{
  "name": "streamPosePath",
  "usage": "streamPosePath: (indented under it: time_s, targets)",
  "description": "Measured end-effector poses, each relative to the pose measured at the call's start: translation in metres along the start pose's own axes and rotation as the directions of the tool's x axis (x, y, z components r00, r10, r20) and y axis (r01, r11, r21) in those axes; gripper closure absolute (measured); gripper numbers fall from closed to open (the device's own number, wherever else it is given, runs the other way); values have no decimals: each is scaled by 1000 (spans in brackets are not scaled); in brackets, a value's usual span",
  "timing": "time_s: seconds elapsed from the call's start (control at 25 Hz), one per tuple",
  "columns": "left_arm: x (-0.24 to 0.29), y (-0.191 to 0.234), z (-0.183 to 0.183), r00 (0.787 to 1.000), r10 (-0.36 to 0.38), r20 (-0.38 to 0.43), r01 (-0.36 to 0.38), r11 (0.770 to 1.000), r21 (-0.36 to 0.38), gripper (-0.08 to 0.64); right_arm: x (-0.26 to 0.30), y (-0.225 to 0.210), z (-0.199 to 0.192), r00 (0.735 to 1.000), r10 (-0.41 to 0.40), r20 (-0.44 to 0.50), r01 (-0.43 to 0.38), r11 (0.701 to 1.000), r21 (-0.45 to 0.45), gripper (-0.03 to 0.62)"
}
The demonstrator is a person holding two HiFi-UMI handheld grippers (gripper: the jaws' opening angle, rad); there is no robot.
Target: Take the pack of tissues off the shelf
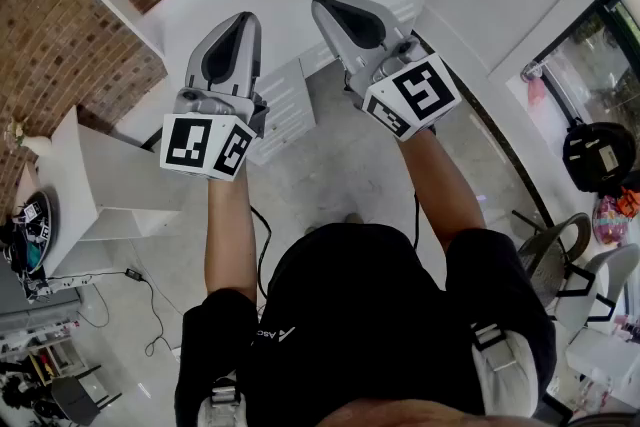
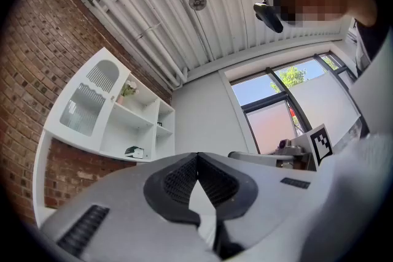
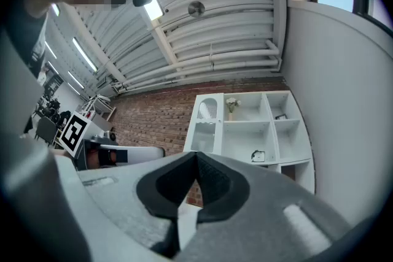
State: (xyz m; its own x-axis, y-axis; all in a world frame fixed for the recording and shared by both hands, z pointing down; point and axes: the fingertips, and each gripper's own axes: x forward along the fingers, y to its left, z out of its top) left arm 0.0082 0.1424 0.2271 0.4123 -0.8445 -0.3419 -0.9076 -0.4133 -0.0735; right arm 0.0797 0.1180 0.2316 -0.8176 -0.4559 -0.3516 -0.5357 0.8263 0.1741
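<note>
The pack of tissues (image 3: 259, 156) is small and dark-and-white. It lies in a lower compartment of the white shelf unit (image 3: 245, 132) on the brick wall, far ahead of both grippers. In the left gripper view the pack of tissues (image 2: 135, 151) shows on a low board of the shelf unit (image 2: 116, 123). My left gripper (image 2: 196, 156) is shut with nothing in it. My right gripper (image 3: 196, 157) is shut and empty too. In the head view the left gripper (image 1: 243, 18) and right gripper (image 1: 325, 3) are held side by side at chest height, pointing forward.
A vase with flowers (image 3: 231, 105) stands on an upper shelf board, a small frame (image 3: 280, 115) in the top right compartment. A white low cabinet (image 1: 285, 105) stands ahead. A white counter (image 1: 110, 185) is at the left, with a cable (image 1: 150, 300) on the floor. Chairs (image 1: 560, 255) are at the right, by the windows (image 2: 270, 107).
</note>
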Motion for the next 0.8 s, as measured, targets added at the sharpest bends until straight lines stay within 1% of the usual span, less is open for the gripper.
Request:
streamPosePath:
  time_s: [0.16, 0.36, 0.64, 0.8]
  targets:
    - [8, -7, -6, 1000, 8, -3, -8, 1000, -3, 561, -9, -9, -1, 1000, 5, 9, -5, 1000, 21, 591]
    - [27, -14, -9, 1000, 21, 1, -21, 1000, 4, 561, -15, -29, 0, 1000, 16, 7, -16, 1000, 8, 591]
    - [55, -19, -16, 998, 70, -1, -70, 997, 26, 561, -21, -69, -6, 999, 39, 6, -39, 999, 26, 591]
    - [72, -11, -19, 996, 93, -13, -93, 995, 36, 561, -11, -95, -11, 999, 34, -1, -34, 998, 49, 591]
